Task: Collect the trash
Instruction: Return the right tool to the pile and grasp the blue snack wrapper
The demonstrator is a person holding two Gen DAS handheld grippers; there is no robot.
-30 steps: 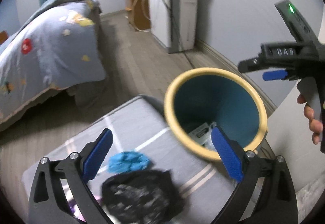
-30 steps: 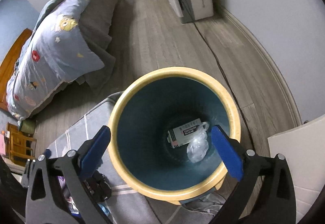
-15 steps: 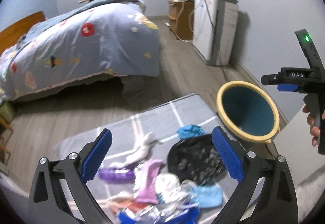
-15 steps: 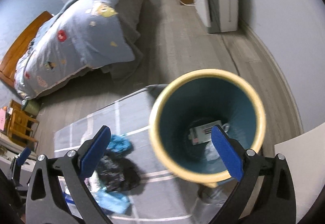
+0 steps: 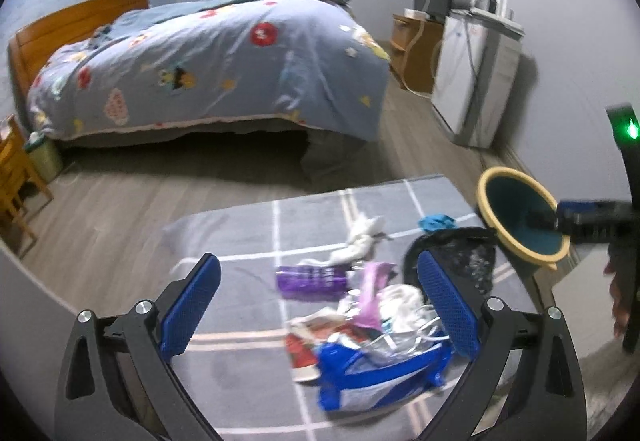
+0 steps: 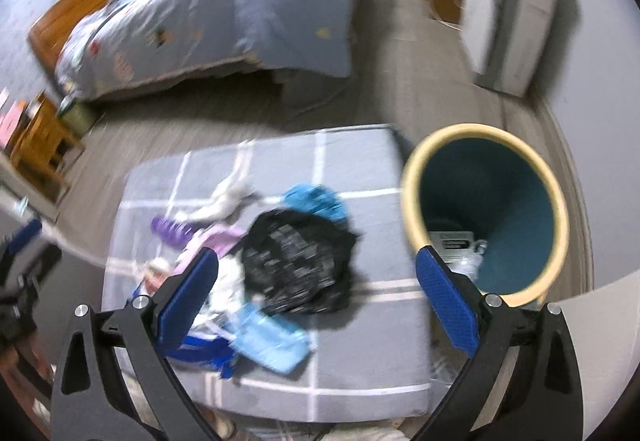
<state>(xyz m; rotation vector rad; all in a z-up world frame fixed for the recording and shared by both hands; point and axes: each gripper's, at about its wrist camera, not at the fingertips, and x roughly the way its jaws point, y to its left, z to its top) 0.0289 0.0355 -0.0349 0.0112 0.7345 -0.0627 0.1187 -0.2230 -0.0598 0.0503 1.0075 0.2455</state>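
Trash lies scattered on a grey checked mat [image 5: 240,233] [image 6: 368,353]: a black plastic bag [image 5: 456,257] [image 6: 298,261], a purple wrapper [image 5: 310,279], a blue-and-white bag [image 5: 376,369], white tissue [image 5: 362,233] and a turquoise scrap [image 5: 436,222] [image 6: 316,199]. A teal bin with a yellow rim [image 5: 520,217] [image 6: 486,213] stands at the mat's right edge and holds a white box and clear plastic. My left gripper [image 5: 320,311] hangs open over the pile, empty. My right gripper [image 6: 318,299] is open and empty above the mat, left of the bin.
A bed with a blue patterned quilt [image 5: 212,69] fills the far side. A white appliance [image 5: 476,77] and a wooden cabinet [image 5: 414,45] line the right wall. Wooden furniture [image 5: 16,181] stands at the left. Grey wood floor [image 5: 120,201] lies between bed and mat.
Both grippers pulled back and swung left, away from the bin. The right gripper was over the bin's mouth and is now above the mat. Far more of the trash pile shows.
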